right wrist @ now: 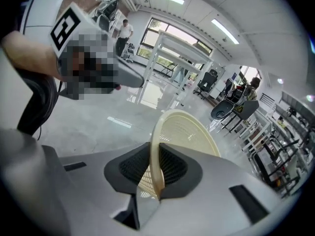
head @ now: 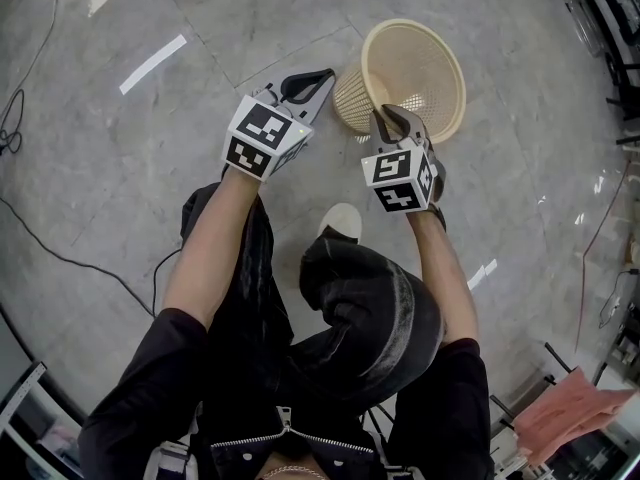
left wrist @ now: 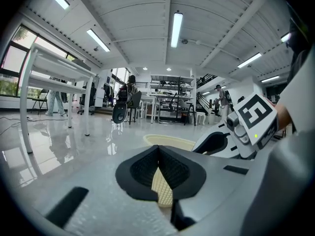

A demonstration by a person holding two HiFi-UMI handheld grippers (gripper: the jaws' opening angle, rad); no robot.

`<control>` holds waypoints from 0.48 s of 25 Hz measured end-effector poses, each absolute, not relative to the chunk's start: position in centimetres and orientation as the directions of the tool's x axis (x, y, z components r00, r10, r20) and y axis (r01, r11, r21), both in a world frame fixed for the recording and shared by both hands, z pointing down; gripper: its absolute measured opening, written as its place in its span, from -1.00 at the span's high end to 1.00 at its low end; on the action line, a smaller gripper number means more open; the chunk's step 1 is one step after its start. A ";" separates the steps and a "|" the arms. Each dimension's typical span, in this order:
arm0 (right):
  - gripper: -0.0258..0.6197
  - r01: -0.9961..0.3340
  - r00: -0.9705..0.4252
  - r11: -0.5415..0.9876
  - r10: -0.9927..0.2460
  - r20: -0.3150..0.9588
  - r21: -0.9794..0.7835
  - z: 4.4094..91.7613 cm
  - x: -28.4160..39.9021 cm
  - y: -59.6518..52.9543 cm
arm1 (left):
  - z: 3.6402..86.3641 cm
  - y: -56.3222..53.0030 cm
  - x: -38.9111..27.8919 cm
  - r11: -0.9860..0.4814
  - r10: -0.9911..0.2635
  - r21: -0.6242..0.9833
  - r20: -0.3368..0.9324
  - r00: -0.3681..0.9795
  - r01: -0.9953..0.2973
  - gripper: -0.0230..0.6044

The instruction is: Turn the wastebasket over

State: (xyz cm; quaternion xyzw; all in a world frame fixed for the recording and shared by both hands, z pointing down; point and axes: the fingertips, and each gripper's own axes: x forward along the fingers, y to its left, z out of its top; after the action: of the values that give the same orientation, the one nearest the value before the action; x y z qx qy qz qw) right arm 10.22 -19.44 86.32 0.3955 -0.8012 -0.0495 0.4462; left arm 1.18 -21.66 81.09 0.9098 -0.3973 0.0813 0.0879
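Observation:
The cream lattice wastebasket (head: 410,73) lies tilted on the grey tiled floor, its mouth facing up and to the right in the head view. My right gripper (head: 385,118) is shut on the near part of its rim. In the right gripper view the rim (right wrist: 156,156) stands on edge, pinched between the two black pads, and the basket's bowl (right wrist: 192,132) opens beyond. My left gripper (head: 322,76) is shut with nothing in it, its tip close beside the basket's narrow base. In the left gripper view the basket (left wrist: 170,141) shows past the closed jaws.
Black cables (head: 60,253) run over the floor at the left. A pink cloth (head: 575,408) lies at the lower right. My light shoe (head: 343,220) is just short of the basket. White tables (left wrist: 54,82) and chairs stand far off.

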 end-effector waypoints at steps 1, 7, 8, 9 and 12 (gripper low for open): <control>0.73 -0.608 -0.306 0.674 -0.686 0.660 0.419 85.7 9.9 -19.7 | 81.1 -21.6 1.0 -0.670 -0.707 0.097 0.219 0.673 -0.736 0.91; 0.74 -0.798 -0.390 0.571 -0.733 0.557 0.193 82.5 10.2 -21.1 | 81.0 -21.5 -0.4 -0.654 -0.721 0.085 0.228 0.654 -0.751 0.91; 0.74 -0.830 -0.398 0.542 -0.741 0.541 0.131 82.2 10.6 -21.4 | 81.0 -21.4 -0.6 -0.654 -0.721 0.085 0.230 0.653 -0.752 0.91; 0.75 -0.857 -0.399 0.510 -0.747 0.531 0.074 82.2 11.2 -21.7 | 81.1 -21.4 -0.8 -0.654 -0.721 0.082 0.234 0.652 -0.752 0.91; 0.76 -0.900 -0.372 0.435 -0.748 0.549 -0.017 83.5 13.3 -21.8 | 81.8 -21.3 -1.2 -0.659 -0.712 0.077 0.259 0.653 -0.749 0.91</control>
State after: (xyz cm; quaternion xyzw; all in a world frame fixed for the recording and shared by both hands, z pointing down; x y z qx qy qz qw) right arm 13.31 -21.80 83.49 0.5070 -0.8128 0.1594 0.2384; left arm -1.23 -21.27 81.80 0.9047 -0.4036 0.1036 0.0888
